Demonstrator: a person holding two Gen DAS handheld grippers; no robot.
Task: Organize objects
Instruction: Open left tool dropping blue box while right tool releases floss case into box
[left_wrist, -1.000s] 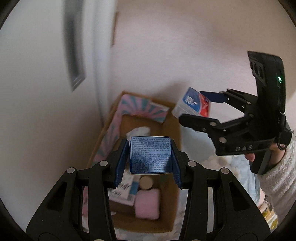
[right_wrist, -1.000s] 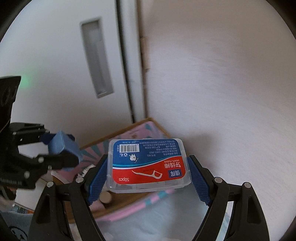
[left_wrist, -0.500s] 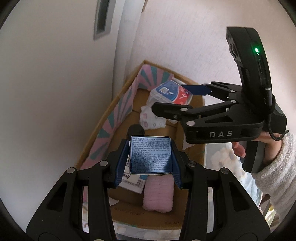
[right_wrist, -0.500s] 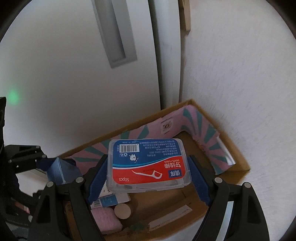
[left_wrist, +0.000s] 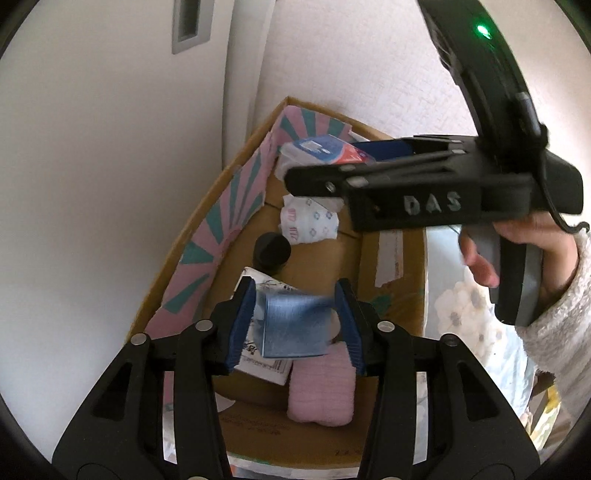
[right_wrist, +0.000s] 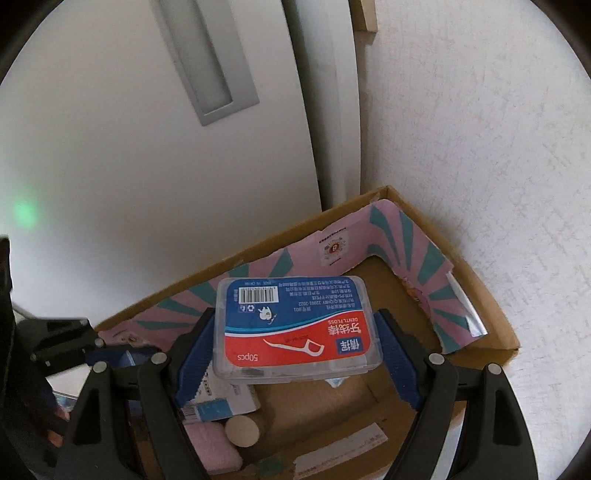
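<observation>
My left gripper (left_wrist: 293, 291) hangs over the open cardboard box (left_wrist: 207, 206). Its jaws are opening. The small blue carton (left_wrist: 295, 326) sits blurred and tilted between the pads, with a gap showing at the right pad. My right gripper (right_wrist: 295, 317) is shut on the clear dental floss case (right_wrist: 295, 325) with its red and blue label. It holds the case above the far end of the cardboard box (right_wrist: 491, 295). In the left wrist view the right gripper (left_wrist: 321, 162) crosses from the right with the floss case (left_wrist: 325, 149).
Inside the box lie a black round lid (left_wrist: 272, 251), a patterned tissue pack (left_wrist: 308, 221), a pink cloth roll (left_wrist: 321, 391), a white printed packet (left_wrist: 258, 362) and a beige round cap (right_wrist: 242, 432). A white door (right_wrist: 110, 147) and a wall stand close behind. Floral fabric (left_wrist: 454, 306) lies to the right.
Both grippers have come down over the cardboard box. The left pads have parted from the blue carton, which has tipped and blurred. The floss case stays gripped.
</observation>
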